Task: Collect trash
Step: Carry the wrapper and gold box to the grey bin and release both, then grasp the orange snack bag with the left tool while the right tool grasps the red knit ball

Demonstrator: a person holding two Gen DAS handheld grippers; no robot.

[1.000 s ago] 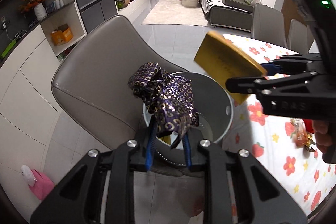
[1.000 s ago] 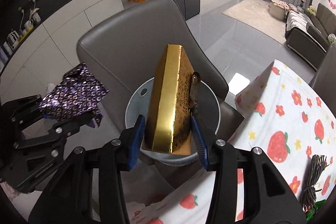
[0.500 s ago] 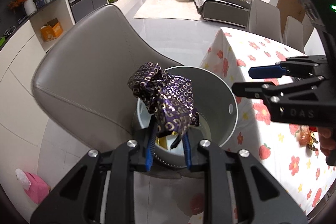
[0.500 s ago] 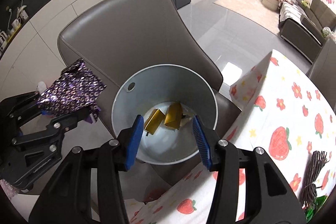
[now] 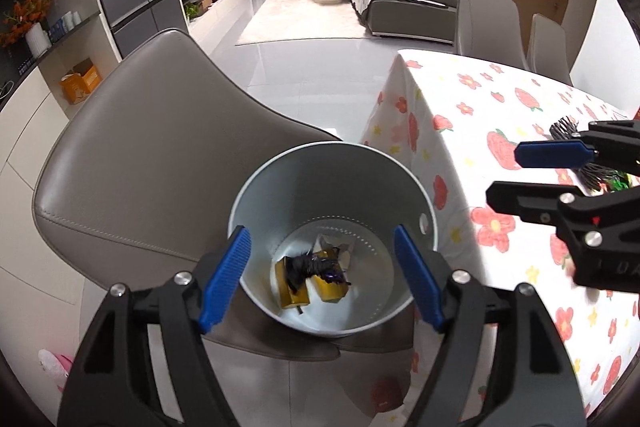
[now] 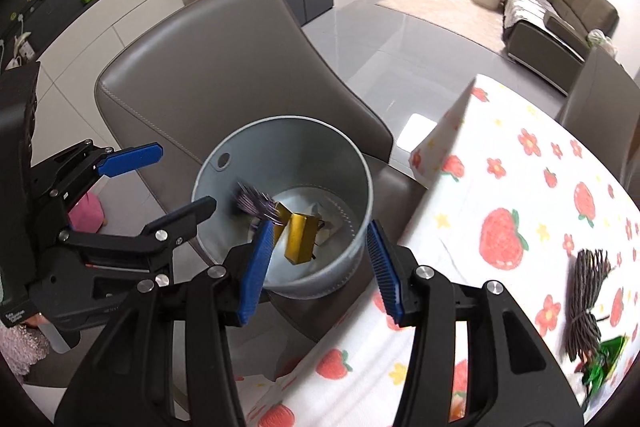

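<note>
A round metal bin stands on a grey chair seat, beside the table's edge. My left gripper hangs over its mouth. The jaws are opening and nothing is between them. The crumpled purple wrapper is down in the bin, lying on two gold boxes. From the right wrist view the wrapper shows as a blur inside the bin, above a gold box. My right gripper stands open and empty over the bin's near rim. It shows at the right in the left wrist view.
The grey leather chair rises behind the bin. The table with a strawberry-and-flower cloth lies to the right. On it are a dark bundle of strands and a green wrapper. A pink thing lies on the floor.
The right gripper let the gold box fall into the bin and shifted toward the table. The left gripper then spread its jaws, and the purple wrapper dropped in.
</note>
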